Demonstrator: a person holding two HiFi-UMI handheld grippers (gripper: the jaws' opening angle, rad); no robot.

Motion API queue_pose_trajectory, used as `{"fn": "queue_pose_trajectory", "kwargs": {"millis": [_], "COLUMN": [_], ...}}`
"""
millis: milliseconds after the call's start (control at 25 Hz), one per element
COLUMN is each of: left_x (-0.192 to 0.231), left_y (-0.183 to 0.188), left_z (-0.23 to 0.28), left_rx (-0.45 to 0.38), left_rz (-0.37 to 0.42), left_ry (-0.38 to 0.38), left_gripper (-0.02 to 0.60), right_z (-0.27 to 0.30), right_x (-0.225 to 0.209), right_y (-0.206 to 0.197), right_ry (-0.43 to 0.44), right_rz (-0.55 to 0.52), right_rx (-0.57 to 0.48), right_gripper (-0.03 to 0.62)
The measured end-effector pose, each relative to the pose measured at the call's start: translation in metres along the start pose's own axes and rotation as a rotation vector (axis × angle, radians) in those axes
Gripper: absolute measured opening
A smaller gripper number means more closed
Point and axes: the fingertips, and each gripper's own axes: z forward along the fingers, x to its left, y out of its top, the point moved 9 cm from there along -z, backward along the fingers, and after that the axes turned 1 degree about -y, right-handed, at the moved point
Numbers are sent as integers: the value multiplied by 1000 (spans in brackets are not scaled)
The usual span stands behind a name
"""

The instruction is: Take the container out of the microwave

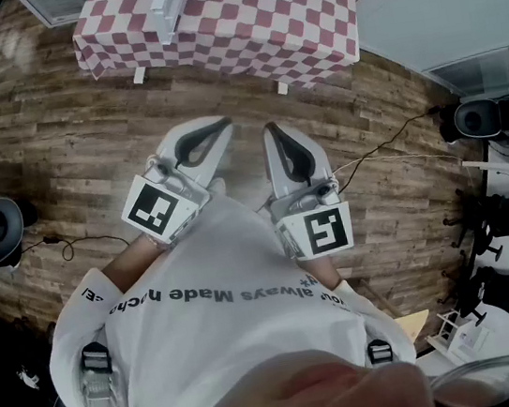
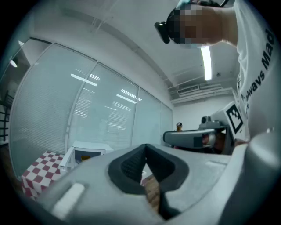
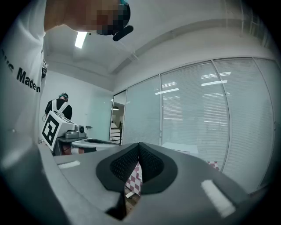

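— Closest in, what shows?
— Left tool point(image 1: 222, 125) and right tool point(image 1: 271, 131) sit side by side at the person's white shirt point(image 1: 237, 342), jaws together, nothing between them.
— And what the task wants?
— Perhaps the container point(image 2: 84, 155) is that yellowish speck inside the microwave point(image 2: 90, 148), too small to be sure. Its door is open, toward the checked table's point(image 1: 238, 29) far edge. Wooden floor point(image 1: 54, 133) separates tools from table, well apart.

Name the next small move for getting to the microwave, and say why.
Probably step forward toward the checkered table. Both the left gripper and right gripper have their jaws shut on nothing and sit close to the chest, while a stretch of wood floor separates them from the microwave on that table, so it looks out of reach.
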Motion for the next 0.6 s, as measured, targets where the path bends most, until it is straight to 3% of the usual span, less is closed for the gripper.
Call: {"fn": "queue_pose_trajectory", "kwargs": {"millis": [600], "left_x": [8], "left_y": [-8], "left_z": [24], "left_rx": [24], "left_rz": [-18], "left_ry": [21], "left_gripper": [3], "right_z": [9], "right_x": [-26], "right_y": [-14], "right_ry": [3], "right_rz": [53], "right_rx": [-2], "right_gripper": [2]}}
